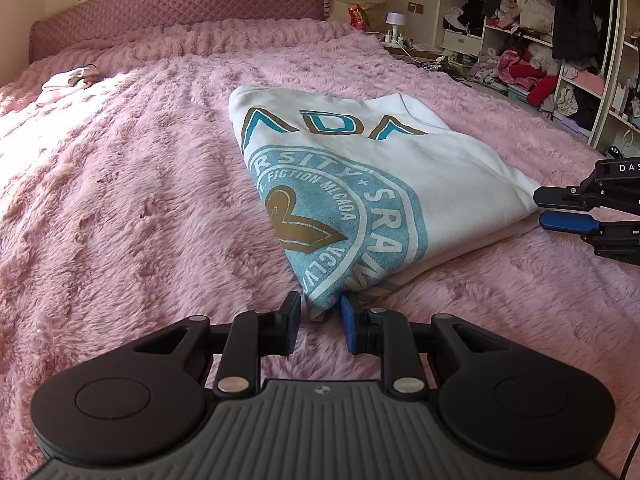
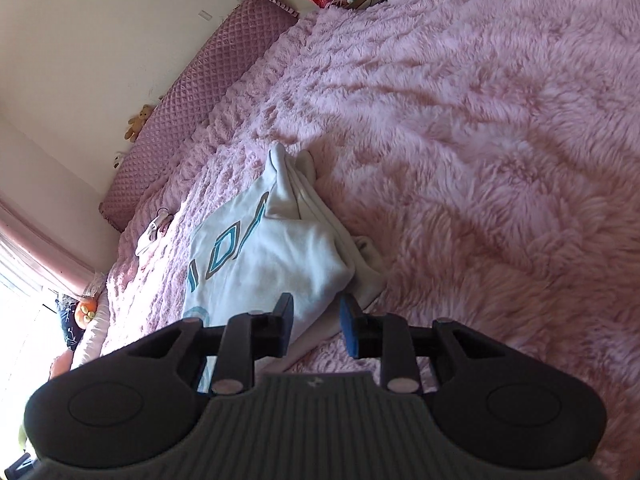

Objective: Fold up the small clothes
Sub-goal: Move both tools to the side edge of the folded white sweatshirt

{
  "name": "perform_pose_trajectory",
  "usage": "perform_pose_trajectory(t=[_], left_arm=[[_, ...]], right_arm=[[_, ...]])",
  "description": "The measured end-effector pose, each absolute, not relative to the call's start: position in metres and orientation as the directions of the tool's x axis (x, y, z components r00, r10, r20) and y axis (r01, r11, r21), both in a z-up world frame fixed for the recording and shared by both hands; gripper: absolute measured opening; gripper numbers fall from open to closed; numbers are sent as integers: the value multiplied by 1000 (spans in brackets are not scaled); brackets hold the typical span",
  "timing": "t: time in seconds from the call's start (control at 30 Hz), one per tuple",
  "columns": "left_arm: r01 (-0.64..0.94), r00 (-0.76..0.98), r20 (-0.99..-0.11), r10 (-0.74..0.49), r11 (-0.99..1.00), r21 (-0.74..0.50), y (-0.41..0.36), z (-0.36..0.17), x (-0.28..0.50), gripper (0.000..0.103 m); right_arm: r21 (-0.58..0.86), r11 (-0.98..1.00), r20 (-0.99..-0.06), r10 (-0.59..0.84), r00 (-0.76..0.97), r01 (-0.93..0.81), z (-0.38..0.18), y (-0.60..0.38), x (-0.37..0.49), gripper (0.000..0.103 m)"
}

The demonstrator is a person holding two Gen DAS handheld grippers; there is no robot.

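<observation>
A white sweatshirt (image 1: 360,168) with a teal and gold print lies folded into a rectangle on the fluffy pink bedspread (image 1: 120,200). My left gripper (image 1: 320,308) stands open at its near corner; the corner's tip lies between the pads, which do not press on it. My right gripper (image 1: 539,208) is at the right edge of the left wrist view, open, its tips just off the sweatshirt's right corner. In the right wrist view the sweatshirt (image 2: 272,256) shows its stacked layers, and the right gripper (image 2: 316,312) hovers open over its near edge.
A small pale garment (image 1: 68,80) lies far left on the bed. The quilted pink headboard (image 1: 180,8) runs along the back. A nightstand with a lamp (image 1: 396,24) and open shelves full of clothes (image 1: 540,60) stand to the right of the bed.
</observation>
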State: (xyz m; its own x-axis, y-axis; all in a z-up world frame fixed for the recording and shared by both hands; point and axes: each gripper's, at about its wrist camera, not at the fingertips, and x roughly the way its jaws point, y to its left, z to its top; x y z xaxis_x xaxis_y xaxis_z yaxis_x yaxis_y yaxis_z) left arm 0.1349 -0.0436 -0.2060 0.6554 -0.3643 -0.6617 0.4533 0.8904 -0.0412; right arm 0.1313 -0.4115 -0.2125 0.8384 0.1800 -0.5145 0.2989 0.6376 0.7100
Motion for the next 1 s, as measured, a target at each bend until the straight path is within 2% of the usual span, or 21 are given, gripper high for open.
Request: perform_pose_trajectory(t=[0.03, 0.17, 0.23, 0.3, 0.43, 0.5, 0.6, 0.7, 0.77, 0.8, 0.87, 1.0], left_arm=[[454, 655, -662, -364, 890, -40, -44, -206, 136, 26], [445, 651, -667, -363, 894, -52, -45, -205, 137, 13], [443, 651, -668, -360, 895, -52, -46, -205, 137, 12], [440, 650, -669, -360, 896, -55, -45, -204, 138, 11], [422, 639, -679, -363, 903, -85, -43, -202, 141, 10], [417, 624, -703, -342, 906, -70, -46, -206, 145, 10], [422, 608, -716, -343, 903, -74, -46, -210, 148, 10], [442, 602, -709, -367, 893, -87, -41, -206, 147, 10], [443, 588, -715, -378, 890, -106, -35, -201, 143, 11], [439, 593, -709, -382, 891, -113, -32, -198, 139, 11], [429, 604, -695, -389, 894, -128, -26, -190, 132, 11], [394, 643, -631, -434, 894, -214, -16, -169, 136, 11]], right_arm=[[714, 633, -513, 182, 839, 300, -213, -412, 132, 23], [742, 590, -507, 186, 841, 317, -217, -417, 141, 23], [738, 593, -508, 173, 844, 323, -216, -419, 145, 23], [738, 598, -497, 166, 852, 313, -212, -420, 145, 2], [718, 636, -462, 132, 877, 283, -190, -416, 133, 1], [673, 673, -497, 104, 861, 307, -190, -410, 132, 0], [638, 678, -577, 106, 810, 365, -220, -410, 138, 0], [652, 662, -576, 116, 809, 370, -232, -413, 139, 0], [645, 663, -581, 101, 808, 380, -228, -413, 137, 5], [639, 664, -585, 93, 806, 388, -223, -412, 135, 21], [590, 699, -588, 28, 809, 404, -210, -408, 130, 44], [507, 787, -539, -29, 842, 352, -178, -397, 127, 45]])
